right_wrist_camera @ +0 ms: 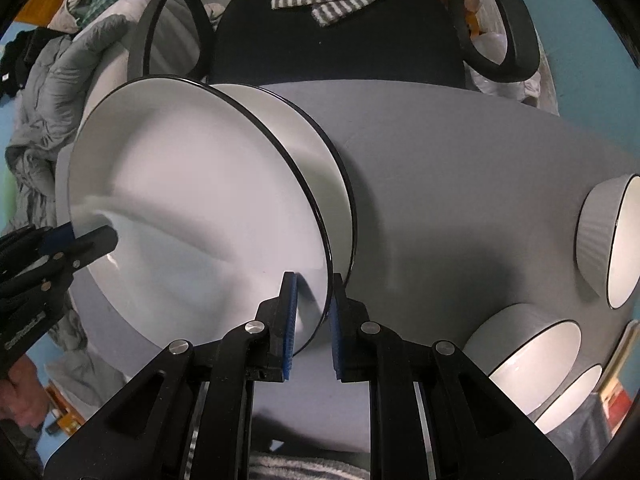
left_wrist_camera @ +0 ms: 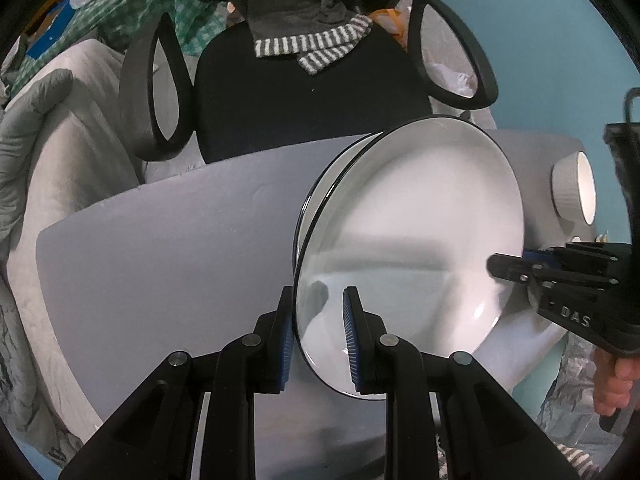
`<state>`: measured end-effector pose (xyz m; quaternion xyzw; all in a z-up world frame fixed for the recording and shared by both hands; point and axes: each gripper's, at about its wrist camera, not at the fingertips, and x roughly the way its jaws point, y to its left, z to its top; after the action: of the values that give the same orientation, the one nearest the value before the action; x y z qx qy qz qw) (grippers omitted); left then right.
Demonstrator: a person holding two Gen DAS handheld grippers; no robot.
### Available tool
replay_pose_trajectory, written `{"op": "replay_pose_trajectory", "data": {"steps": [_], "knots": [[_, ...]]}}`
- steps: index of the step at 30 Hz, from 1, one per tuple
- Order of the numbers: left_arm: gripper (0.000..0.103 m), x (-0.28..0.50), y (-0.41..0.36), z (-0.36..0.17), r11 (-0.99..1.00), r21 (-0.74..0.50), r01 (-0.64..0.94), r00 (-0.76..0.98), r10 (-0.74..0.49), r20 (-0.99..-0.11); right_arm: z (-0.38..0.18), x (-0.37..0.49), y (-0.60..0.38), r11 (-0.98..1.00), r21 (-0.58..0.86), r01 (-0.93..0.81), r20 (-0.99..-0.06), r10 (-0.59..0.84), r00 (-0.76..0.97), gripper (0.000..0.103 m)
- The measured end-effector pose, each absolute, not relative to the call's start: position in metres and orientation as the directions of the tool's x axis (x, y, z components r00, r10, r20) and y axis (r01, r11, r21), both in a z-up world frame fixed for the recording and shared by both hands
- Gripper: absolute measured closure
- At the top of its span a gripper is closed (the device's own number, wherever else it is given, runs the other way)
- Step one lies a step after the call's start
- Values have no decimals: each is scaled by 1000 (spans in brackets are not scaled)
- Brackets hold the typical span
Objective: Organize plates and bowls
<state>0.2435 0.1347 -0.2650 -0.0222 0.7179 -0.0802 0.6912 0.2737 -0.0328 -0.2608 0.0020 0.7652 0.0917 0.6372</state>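
A white plate with a black rim (left_wrist_camera: 412,232) hangs tilted just above a second matching plate (right_wrist_camera: 316,140) that lies on the grey table (left_wrist_camera: 160,260). My left gripper (left_wrist_camera: 318,296) is shut on the upper plate's near rim. Across the plate, the right gripper (left_wrist_camera: 504,268) clamps the opposite edge. In the right wrist view the right gripper (right_wrist_camera: 314,280) is shut on that plate's (right_wrist_camera: 192,200) rim, and the left gripper (right_wrist_camera: 100,240) bites the far side. Only a sliver of the lower plate (left_wrist_camera: 322,190) shows in the left wrist view.
Three white ribbed bowls (right_wrist_camera: 612,240) (right_wrist_camera: 532,360) (right_wrist_camera: 572,400) stand at the table's right side; one bowl (left_wrist_camera: 576,188) shows in the left wrist view. A black office chair (left_wrist_camera: 300,100) with striped cloth stands behind the table. Bedding lies at the left. A hand (left_wrist_camera: 612,380) holds the right tool.
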Motion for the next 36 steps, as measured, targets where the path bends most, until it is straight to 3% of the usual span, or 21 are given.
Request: {"op": "replay_pose_trajectory", "data": {"steps": [8,13,23,27,32,36], "knots": [[81,249,137,-281,989,-142,43,-78,-138,-987,-266,278,-29,983,127,-135,-972,96,-214,88],[81,251,138,-280,987,-153,41,-72,-149,-986,-266,277,-17,979,89,-185,-974,46,-223,76],[77,252,137,-280,985,-166,55,-69,-162,-984,-258,268,7,940,-101,-326,-987,-137,-87,68],[76,250,134,-280,984,-163,74,-69,-158,-985,-253,263,11,925,-162,-344,-982,-186,-36,56],[63,249,132,-276,983,-160,87,-50,-156,-986,-249,261,12,932,-166,-322,-983,-181,-15,54],[51,246,133,-267,983,-153,100,-18,-152,-988,-244,259,7,947,-164,-275,-985,-171,-2,41]]}}
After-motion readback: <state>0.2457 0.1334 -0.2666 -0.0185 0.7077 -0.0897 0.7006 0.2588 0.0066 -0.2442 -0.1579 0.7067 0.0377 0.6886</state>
